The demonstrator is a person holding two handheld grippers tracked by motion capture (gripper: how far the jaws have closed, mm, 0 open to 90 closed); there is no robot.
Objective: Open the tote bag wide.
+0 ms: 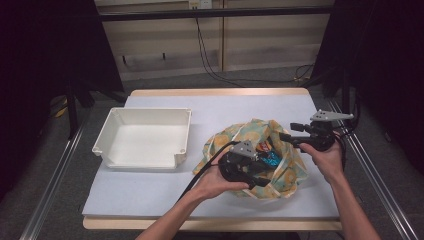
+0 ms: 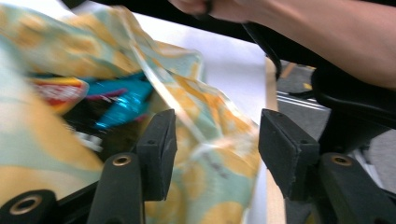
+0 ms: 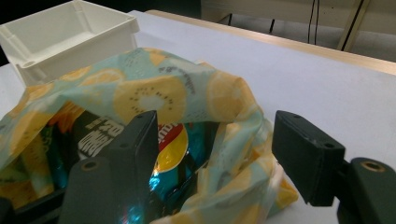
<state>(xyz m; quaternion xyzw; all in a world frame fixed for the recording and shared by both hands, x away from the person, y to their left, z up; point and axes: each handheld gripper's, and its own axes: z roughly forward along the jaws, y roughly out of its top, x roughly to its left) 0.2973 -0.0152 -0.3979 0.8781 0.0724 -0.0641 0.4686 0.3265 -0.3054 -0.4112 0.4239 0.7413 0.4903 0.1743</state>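
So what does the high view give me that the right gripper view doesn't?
High view alone: both hands, the left gripper at the bag's near rim, the right gripper at its far right edge, the whole table and the floor around it. Right gripper view alone: a close look into the bag's mouth, where a snack packet carries a red and yellow logo, seen between its open jaws. Both: the fruit-print bag, the packets inside and the white bin.

Printed cloth bag (image 1: 280, 150); glossy foil packets (image 3: 173, 182); matt plastic bin (image 1: 145, 137).
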